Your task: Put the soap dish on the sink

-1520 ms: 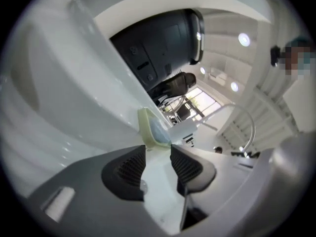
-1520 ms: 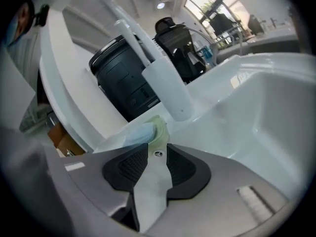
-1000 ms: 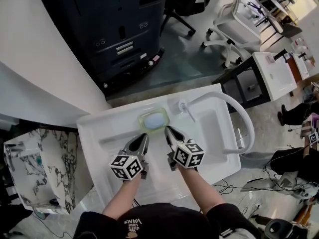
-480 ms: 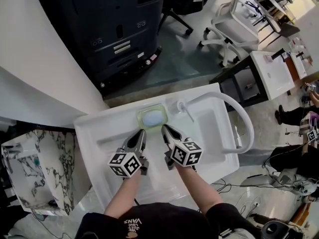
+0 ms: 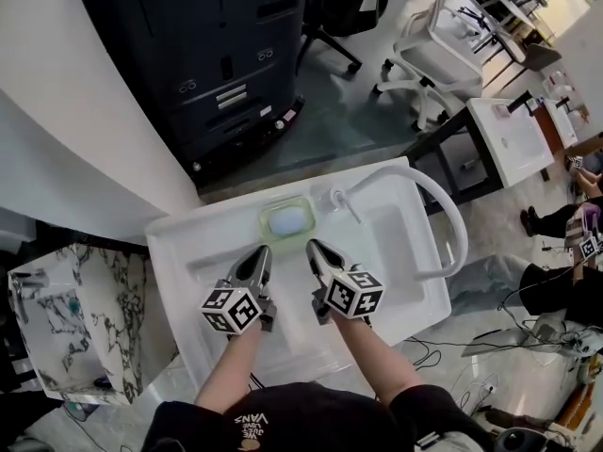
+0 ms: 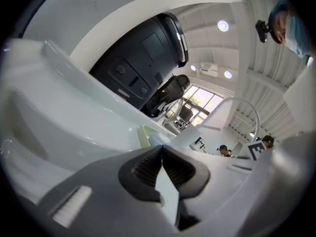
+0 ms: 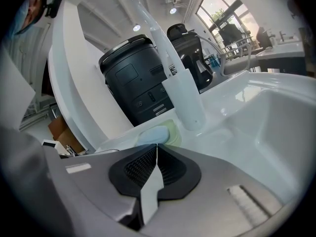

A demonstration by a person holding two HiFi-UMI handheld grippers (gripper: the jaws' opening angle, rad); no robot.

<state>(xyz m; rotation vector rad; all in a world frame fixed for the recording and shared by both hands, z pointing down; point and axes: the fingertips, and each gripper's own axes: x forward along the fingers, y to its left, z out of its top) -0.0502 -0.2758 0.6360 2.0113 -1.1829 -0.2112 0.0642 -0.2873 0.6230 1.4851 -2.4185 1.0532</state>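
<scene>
Nearest you: both forearms enter from the bottom edge of the head view. Each one carries a gripper with its marker cube toward you.

Left gripper (image 5: 265, 252) is over the white sink (image 5: 174, 262), pointing away from you. In the left gripper view, its fingers (image 6: 147, 168) are pressed together at the tips, with nothing between them.

Right gripper (image 5: 312, 247) is just beside the left one and apart from it, pointing the same way. In the right gripper view, its fingers (image 7: 139, 168) are also together and empty.

To your left, beside the sink, there is a marble-patterned basin (image 5: 66, 309).

Just ahead of both tips is the soap dish (image 5: 286, 219). It is pale green and holds a light blue bar of soap (image 7: 152, 134). The dish sits flat on the sink's back ledge, clear of both grippers. Neither set of fingers touches it.

Just right of the dish, the faucet (image 5: 337, 200) stands upright on the same ledge. A white hose (image 5: 454, 224) arcs from it over the basin to the sink's right side.

Behind the sink, a large dark copier (image 5: 226, 55) stands on the floor.

Farther right are a white office chair (image 5: 429, 36) and a second white sink on a dark stand (image 5: 513, 139). More desks lie beyond them, too small to make out in detail.
</scene>
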